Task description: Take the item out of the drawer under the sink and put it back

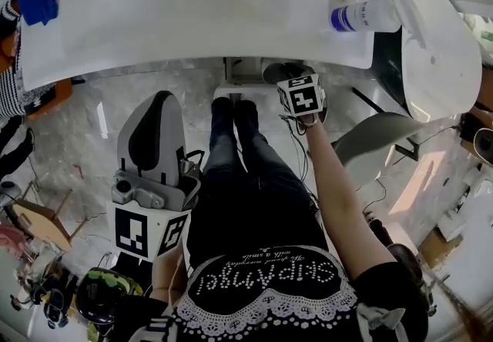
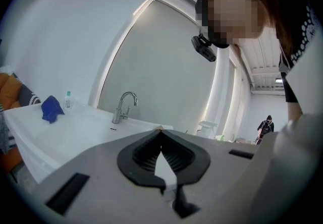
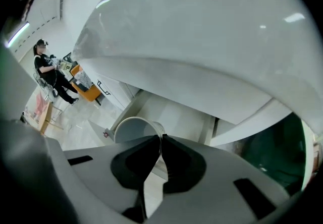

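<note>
1. The left tongs (image 2: 161, 140) are pressed together with nothing in them, beside the person's leg (image 1: 231, 163).
2. The right tongs (image 3: 160, 143) are pressed together too, empty, and point down under the white sink (image 1: 192, 17).
3. A white round tub (image 3: 132, 128) sits just past them. I cannot tell where the item is.

Glossy white sink counter (image 1: 231, 25), crumpled bright-blue cloth (image 1: 38, 0), white plastic bottle (image 1: 370, 15) capped in blue. Grey-and-black left gripper (image 2: 161, 137) flashing black-and-white square markers. Pale, grey-veined marbled floor tiles (image 1: 85, 125).
</note>
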Demonstrator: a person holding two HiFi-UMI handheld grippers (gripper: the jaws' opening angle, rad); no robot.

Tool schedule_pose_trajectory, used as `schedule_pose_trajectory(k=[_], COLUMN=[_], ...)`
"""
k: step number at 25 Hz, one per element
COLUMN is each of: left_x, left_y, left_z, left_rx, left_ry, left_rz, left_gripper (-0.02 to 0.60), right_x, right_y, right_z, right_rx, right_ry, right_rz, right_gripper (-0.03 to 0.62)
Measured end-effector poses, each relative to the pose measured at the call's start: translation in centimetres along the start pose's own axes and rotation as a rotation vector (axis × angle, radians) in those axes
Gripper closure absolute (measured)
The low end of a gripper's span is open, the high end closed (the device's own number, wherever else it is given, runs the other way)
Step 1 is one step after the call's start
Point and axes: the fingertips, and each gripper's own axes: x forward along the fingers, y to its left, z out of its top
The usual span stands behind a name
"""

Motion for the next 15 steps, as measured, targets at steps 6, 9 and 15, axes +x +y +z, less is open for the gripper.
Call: schedule_pose_trajectory(k=[6,9,15], left_x=[-0.3,-0.6,-1.7], left_y=[-1.0,-1.7,-2.7], left_z=[1.6,2.3,3.4], left_rx=[0.022,0.032,0.060], left_ry=[-0.040,-0.056,-0.077], left_rz=[-0.043,-0.069,-0.115], left_gripper=[0.577,0.577,0.577], right_x=[-2.7,-4.2,-8.9], right_y=[0.4,0.7,1.8], right_z=[-0.1,-0.3,0.6], right_rx=[0.039,0.066,0.110], right_ry=[-0.082,-0.122,-0.251], right_rz=[-0.017,-0.030,-0.038], right_gripper=[0.563,0.563,0.563])
